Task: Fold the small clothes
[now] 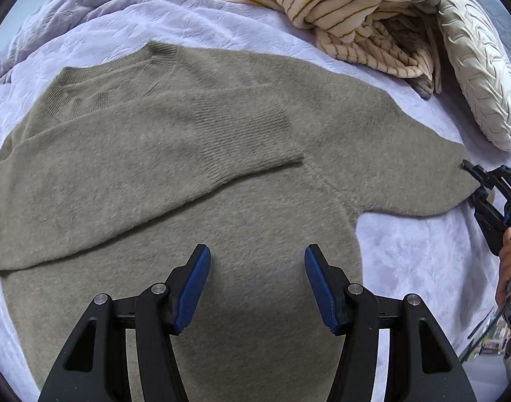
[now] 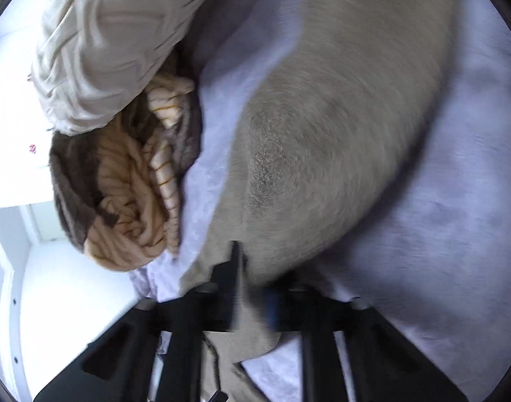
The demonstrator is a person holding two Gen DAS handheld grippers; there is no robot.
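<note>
**A:** Biggest worry for us right now is the right claw (image 2: 252, 288). It's clamped shut on the cuff end of the sweater's (image 1: 195, 174) outstretched sleeve (image 1: 406, 167), but the bite looks like it's right at the edge. If we swing that sleeve across and the fuzzy knit slides out, it flops halfway and we get a lumpy fold. The right wrist view is blurry too, so we can't tell how deep the grab really is.

**B:** Agreed. And our left claw (image 1: 257, 284) hangs open over the lower body of the sweater, holding nothing, so nothing pins the body down. A pull on the sleeve could drag the whole thing across the bedspread (image 1: 423, 261) and undo the other sleeve (image 1: 161, 154), which already lies folded across the chest.

**A:** The sweater itself is a taupe, fuzzy knit with a ribbed collar (image 1: 64, 90), lying flat on the lavender bedspread. The striped blanket pile (image 1: 356, 13) and the cream pillow (image 1: 480, 67) sit near the far sleeve, so we could snag those too.
</note>
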